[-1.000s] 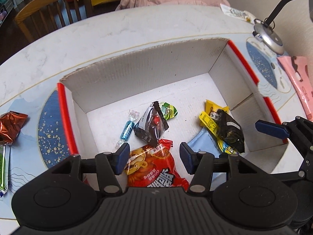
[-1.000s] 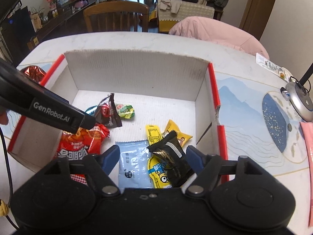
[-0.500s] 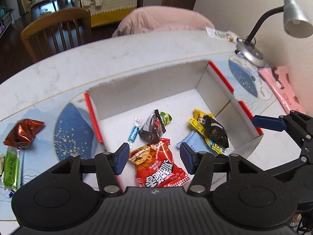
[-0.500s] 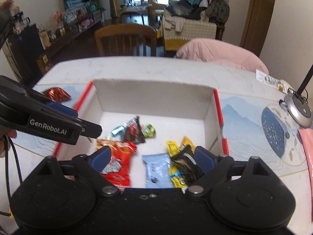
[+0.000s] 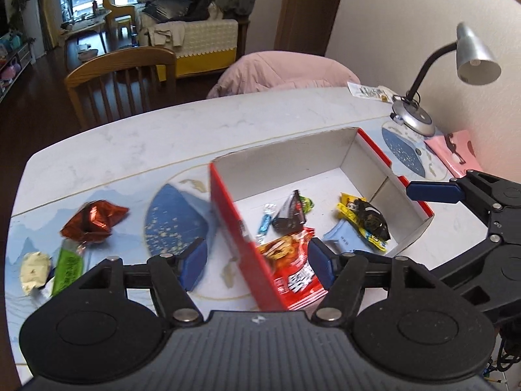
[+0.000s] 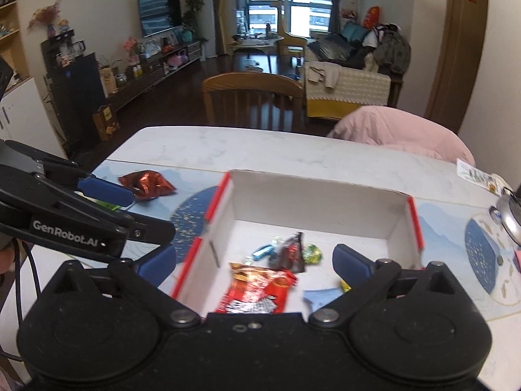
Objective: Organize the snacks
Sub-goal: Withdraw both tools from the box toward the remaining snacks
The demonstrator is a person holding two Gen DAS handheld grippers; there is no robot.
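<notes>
**Snacks gathered in open carton as both grippers hang above it**

From my remote seat, I see the red-edged cardboard box [image 5: 364, 159] on the marble-look surface [image 5: 130, 150], open at the top. Inside I count about six snacks: a big red packet [image 5: 289, 270] with white lettering I cannot read, a pale blue sachet [image 5: 345, 238], a black wrapper [image 5: 371, 218] lying over a yellow one [image 5: 348, 208], a dark triangular pack [image 5: 289, 215] and a small blue candy [image 5: 264, 221] (a green sweet peeks out behind the dark pack). Three more wait outside the box on its left: a crumpled red foil bag [image 5: 92, 220], a green stick [image 5: 66, 267] and a cream-coloured piece [image 5: 34, 267]. My left gripper [image 5: 257, 262], lettered "GenRobot.AI" in the right wrist view, has its jaws opening with nothing gripped, the box's near wall seen between them. My right gripper [image 6: 254, 262] is also opening its jaws, empty, above the box.
</notes>
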